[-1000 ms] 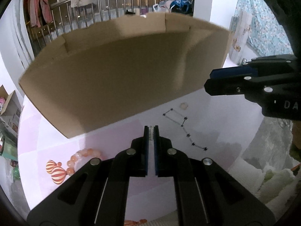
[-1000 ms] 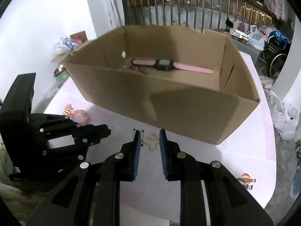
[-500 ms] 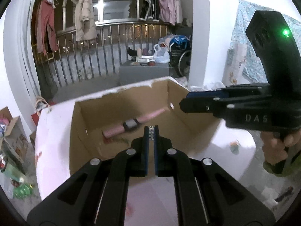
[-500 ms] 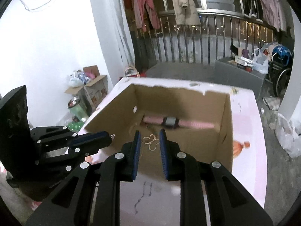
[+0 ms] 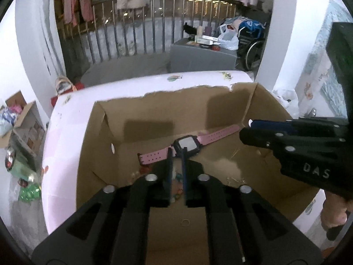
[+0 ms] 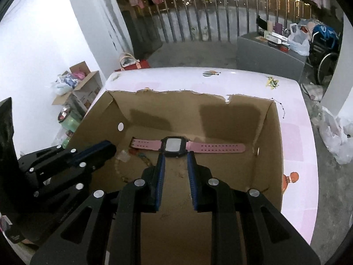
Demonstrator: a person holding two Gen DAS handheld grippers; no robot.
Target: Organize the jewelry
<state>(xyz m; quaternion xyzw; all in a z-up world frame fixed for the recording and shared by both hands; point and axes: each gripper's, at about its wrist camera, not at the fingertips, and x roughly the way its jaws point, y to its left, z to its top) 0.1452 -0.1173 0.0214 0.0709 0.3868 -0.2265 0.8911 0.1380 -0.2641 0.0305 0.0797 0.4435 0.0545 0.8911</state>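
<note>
A: Left view: what differs from half a second ago?
B: The left gripper (image 5: 176, 154) now stands a little parted, empty, above the open brown cardboard box (image 5: 123, 119); its chain is gone.

A: Right view?
B: The right gripper (image 6: 175, 156), wider apart, has lost its gold knot. The pink-strapped square watch (image 6: 174, 146) lies flat along the box's far wall.
</note>
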